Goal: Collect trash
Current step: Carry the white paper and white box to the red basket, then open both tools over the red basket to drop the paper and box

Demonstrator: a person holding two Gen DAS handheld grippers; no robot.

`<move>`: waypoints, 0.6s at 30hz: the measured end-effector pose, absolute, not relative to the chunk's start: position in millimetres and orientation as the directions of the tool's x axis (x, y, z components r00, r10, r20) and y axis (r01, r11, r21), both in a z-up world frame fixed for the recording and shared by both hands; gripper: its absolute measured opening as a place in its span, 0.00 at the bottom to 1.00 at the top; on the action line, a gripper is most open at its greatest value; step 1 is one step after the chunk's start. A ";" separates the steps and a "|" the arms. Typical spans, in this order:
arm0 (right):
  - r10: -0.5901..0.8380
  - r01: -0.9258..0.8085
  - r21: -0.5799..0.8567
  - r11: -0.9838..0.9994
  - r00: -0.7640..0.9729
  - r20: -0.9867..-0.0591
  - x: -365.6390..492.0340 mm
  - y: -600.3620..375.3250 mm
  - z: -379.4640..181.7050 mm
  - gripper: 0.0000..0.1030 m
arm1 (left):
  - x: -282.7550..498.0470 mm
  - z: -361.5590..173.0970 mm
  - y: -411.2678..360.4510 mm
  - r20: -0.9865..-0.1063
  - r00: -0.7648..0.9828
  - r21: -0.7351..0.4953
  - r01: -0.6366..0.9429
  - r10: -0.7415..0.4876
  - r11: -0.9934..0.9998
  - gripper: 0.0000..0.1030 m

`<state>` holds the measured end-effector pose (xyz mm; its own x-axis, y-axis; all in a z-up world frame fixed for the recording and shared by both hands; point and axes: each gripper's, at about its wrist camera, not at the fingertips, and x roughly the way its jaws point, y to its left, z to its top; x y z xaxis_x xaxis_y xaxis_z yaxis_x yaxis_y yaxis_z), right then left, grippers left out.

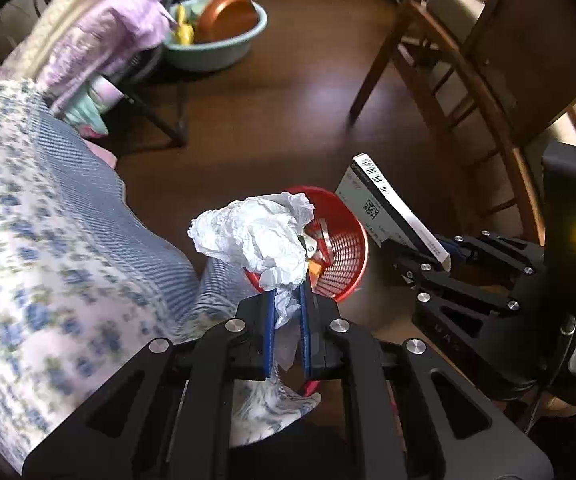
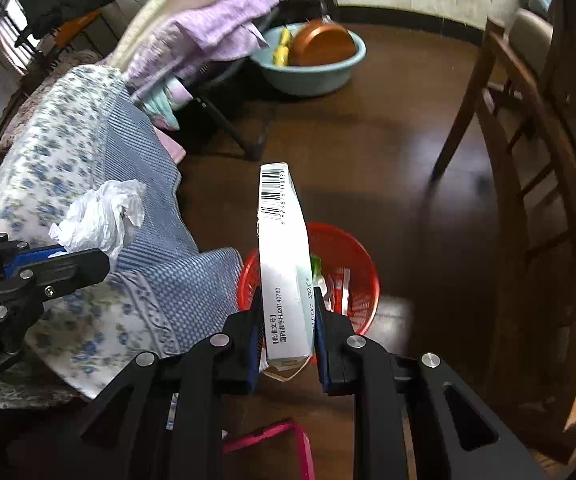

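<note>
My left gripper [image 1: 288,292] is shut on a crumpled white tissue [image 1: 253,236], held just above the near rim of a red mesh waste basket [image 1: 344,252] on the dark floor. Some scraps lie inside the basket. My right gripper [image 2: 288,294] is shut on a flat white carton with a barcode [image 2: 281,248], hanging over the same red basket [image 2: 348,280]. In the left wrist view the carton [image 1: 392,208] and the right gripper [image 1: 428,264] sit to the right of the basket. In the right wrist view the tissue [image 2: 99,216] and left gripper [image 2: 83,258] show at the left.
A bed with a blue floral cover [image 1: 47,240] borders the basket on the left. A teal basin [image 1: 219,46] holding an orange pan stands farther back by piled laundry. A wooden chair [image 1: 448,80] stands at the right. A pink frame [image 2: 283,440] lies on the floor close by.
</note>
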<state>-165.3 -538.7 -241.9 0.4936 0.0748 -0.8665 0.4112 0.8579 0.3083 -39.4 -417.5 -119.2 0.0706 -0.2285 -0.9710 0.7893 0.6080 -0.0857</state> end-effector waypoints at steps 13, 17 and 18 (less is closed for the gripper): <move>0.156 0.470 0.366 0.803 0.426 -0.891 -152.5 -553.4 -302.7 0.22 | -29.3 -177.8 -452.6 -0.989 -0.079 -0.139 0.795 -0.126 0.591 0.11; 0.175 0.474 0.376 0.796 0.416 -0.893 -148.6 -553.0 -312.1 0.22 | -28.8 -192.5 -460.0 -0.989 -0.107 -0.148 0.790 -0.105 0.595 0.13; 0.179 0.473 0.378 0.796 0.413 -0.893 -147.5 -552.7 -314.1 0.22 | -28.3 -195.9 -460.6 -0.989 -0.115 -0.150 0.787 -0.097 0.599 0.15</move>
<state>-147.5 -552.7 -314.1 0.4126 0.1790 -0.8932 0.4733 0.7956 0.3781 -28.3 -460.6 -195.9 -0.1148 -0.0974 -0.9886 0.7867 0.5987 -0.1504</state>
